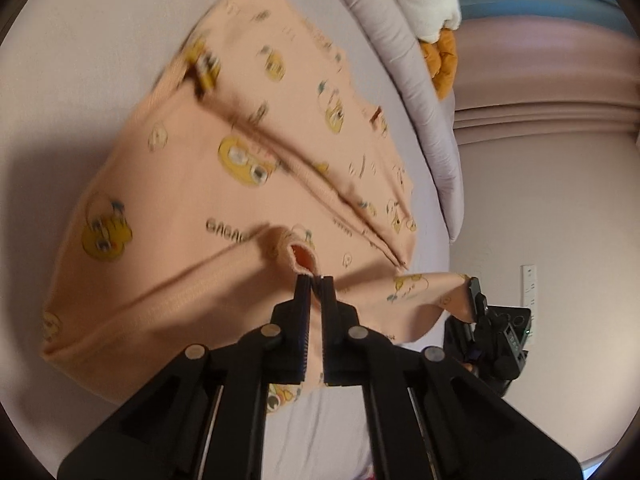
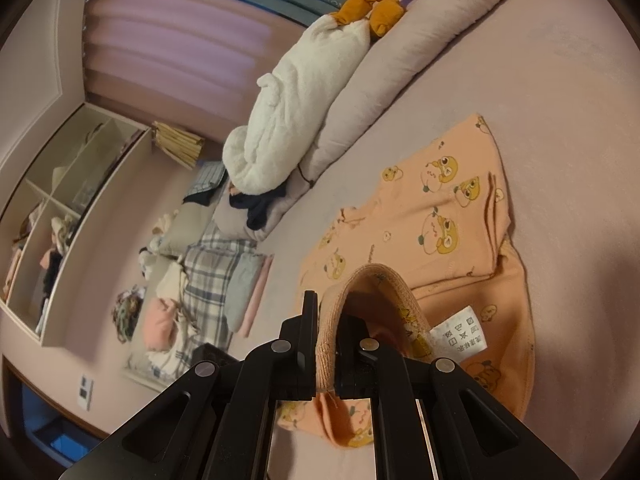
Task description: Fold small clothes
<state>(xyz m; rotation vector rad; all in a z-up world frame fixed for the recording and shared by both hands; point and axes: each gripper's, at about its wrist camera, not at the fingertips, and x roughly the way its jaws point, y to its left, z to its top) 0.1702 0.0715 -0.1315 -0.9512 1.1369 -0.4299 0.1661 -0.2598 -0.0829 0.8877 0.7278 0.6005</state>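
Left tongs [image 1: 315, 280] clamped shut on a ribbed cuff of the peach garment [image 1: 224, 184], most of the cloth spread ahead of them on the bed [image 1: 80, 40]. Right tongs [image 2: 326, 308] pinched closed on another ribbed edge, garment [image 2: 440, 216] stretching ahead and rightward, care label [image 2: 460, 332] just right of the jaws.

The left claw [image 1: 314, 280] is clamped on a ribbed hem of the peach printed garment [image 1: 180, 184], which spreads over the pale bed [image 1: 80, 40]. At the right edge, the right claw [image 1: 474, 296] pinches another part of the same cloth. A grey pillow [image 1: 404, 64] lies beyond.
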